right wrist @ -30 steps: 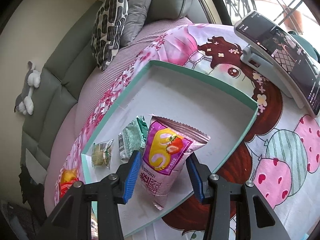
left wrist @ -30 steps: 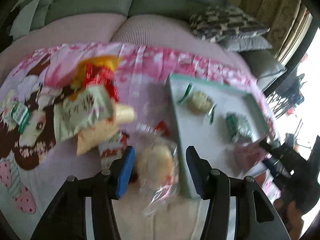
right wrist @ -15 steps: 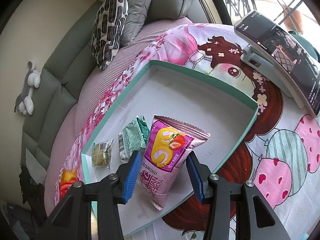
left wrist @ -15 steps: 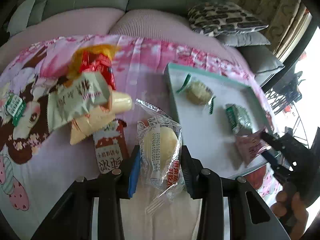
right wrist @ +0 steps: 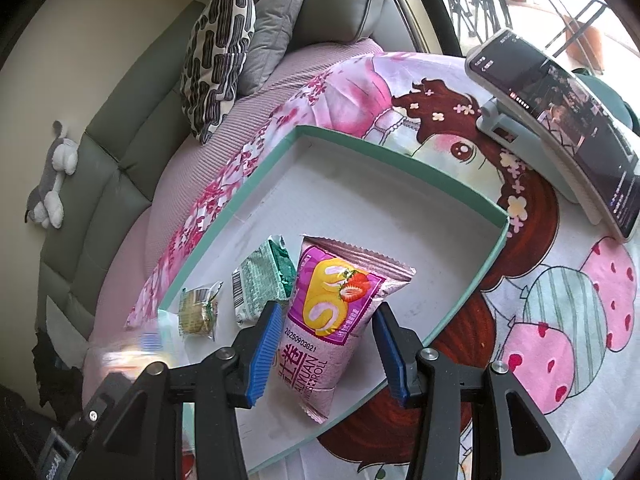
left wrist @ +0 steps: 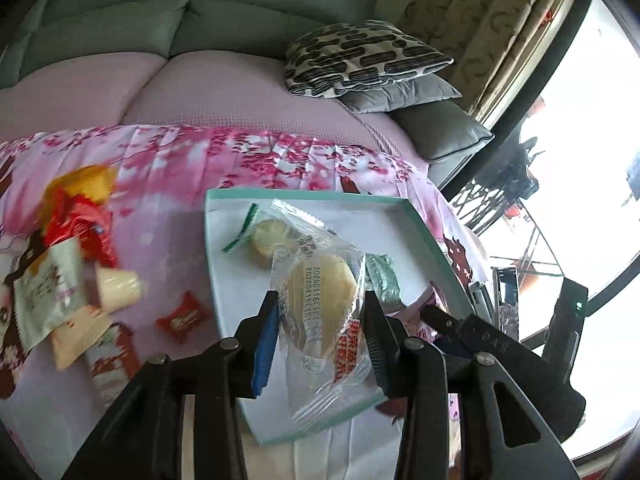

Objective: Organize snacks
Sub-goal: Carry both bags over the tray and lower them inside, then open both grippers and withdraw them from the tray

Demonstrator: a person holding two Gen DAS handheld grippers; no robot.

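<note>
My left gripper (left wrist: 320, 297) holds a clear-wrapped yellow cake packet (left wrist: 316, 332) in the air above the near left part of the teal-rimmed tray (left wrist: 304, 196); its pads press the wrapper while the jaws are opening. My right gripper (right wrist: 328, 309) hangs open over the tray (right wrist: 380, 208), and a pink strawberry roll packet (right wrist: 336, 292) lies on the tray floor between its fingers, with a gap at the right pad. A green packet (right wrist: 262, 284) and a small round cookie packet (right wrist: 198, 312) lie in the tray to the left of it.
Several loose snacks (left wrist: 72, 240) and a small red candy (left wrist: 182, 316) lie on the pink printed blanket left of the tray. A phone on a stand (right wrist: 560, 120) is right of the tray. Pillows (right wrist: 218, 52) and a sofa back lie behind.
My left gripper shut on the cake packet on the blanket, then lifted it and carried it right, over the tray. The right gripper stayed still above the pink packet.
</note>
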